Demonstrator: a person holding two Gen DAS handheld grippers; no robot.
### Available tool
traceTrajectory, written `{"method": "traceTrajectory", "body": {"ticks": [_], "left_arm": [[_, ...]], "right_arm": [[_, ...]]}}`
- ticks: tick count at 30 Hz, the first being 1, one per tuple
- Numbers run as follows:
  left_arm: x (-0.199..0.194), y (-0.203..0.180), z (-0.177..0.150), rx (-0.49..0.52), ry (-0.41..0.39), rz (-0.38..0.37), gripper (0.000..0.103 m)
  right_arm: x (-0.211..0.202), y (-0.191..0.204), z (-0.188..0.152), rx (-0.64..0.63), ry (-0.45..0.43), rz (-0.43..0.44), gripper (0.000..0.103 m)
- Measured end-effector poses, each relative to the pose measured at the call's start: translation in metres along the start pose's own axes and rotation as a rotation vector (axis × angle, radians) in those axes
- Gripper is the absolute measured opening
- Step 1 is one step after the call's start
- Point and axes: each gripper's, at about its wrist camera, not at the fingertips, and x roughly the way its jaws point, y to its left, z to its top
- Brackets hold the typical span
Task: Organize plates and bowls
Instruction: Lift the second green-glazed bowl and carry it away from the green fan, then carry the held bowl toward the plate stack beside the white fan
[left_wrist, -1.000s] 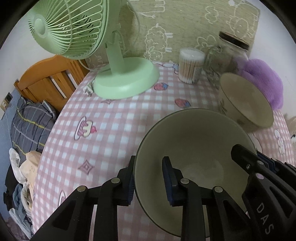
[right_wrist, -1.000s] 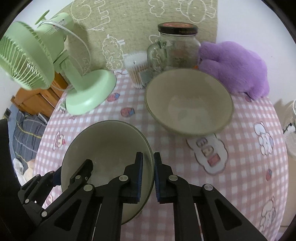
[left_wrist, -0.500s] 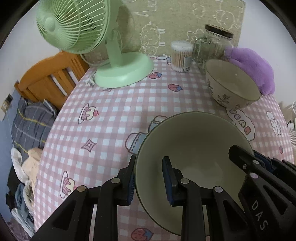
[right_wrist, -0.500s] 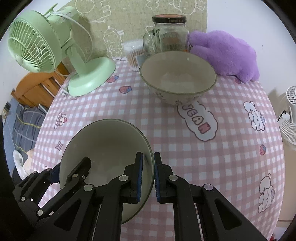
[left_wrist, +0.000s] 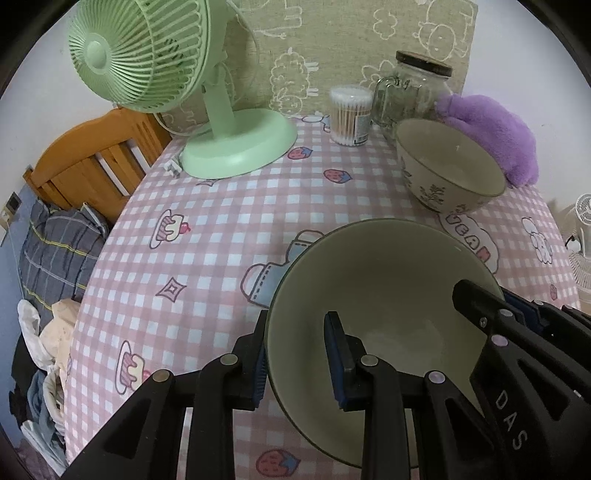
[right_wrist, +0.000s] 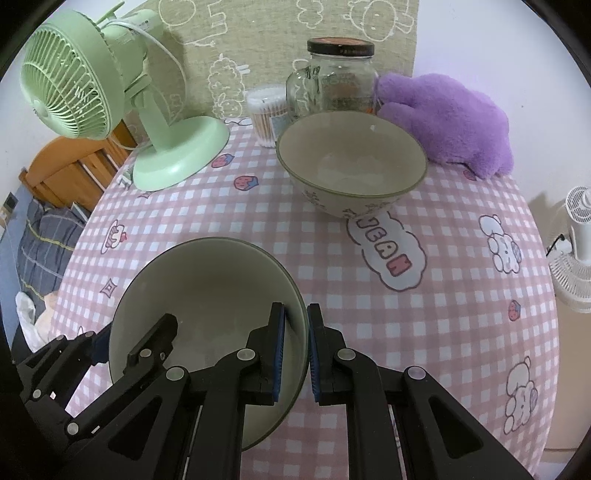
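At the bottom of both views the left gripper (left_wrist: 297, 363) and right gripper (right_wrist: 294, 352) pinch opposite rims of the green bowl (left_wrist: 384, 280), perhaps lifted above the tablecloth (right_wrist: 221, 206); only the right view shows the white fan (right_wrist: 576, 251).

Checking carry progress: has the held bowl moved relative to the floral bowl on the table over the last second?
Yes. The held bowl has drawn back toward the camera, away from the floral bowl, exposing more checked tablecloth between them.

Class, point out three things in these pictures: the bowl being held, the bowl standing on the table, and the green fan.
Held bowl (right_wrist: 221, 295): right wrist view, inner wall.
Standing bowl (right_wrist: 351, 162): right wrist view, inside near its middle.
Green fan (left_wrist: 240, 147): left wrist view, round base.
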Motion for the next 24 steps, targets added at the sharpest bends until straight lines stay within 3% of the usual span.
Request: {"method": "traceTrajectory", "body": {"ticks": [12,24], "left_arm": [[-0.063,0.022,-0.026,0.010,-0.064,-0.066,0.026],[-0.125,0.040,-0.086,0.079,-0.103,-0.149,0.026]], "right_arm": [[-0.063,0.012,-0.028,0.014,-0.064,-0.033,0.015],[-0.136,0.035,-0.093,0.059,-0.111,-0.104,0.015]]}}
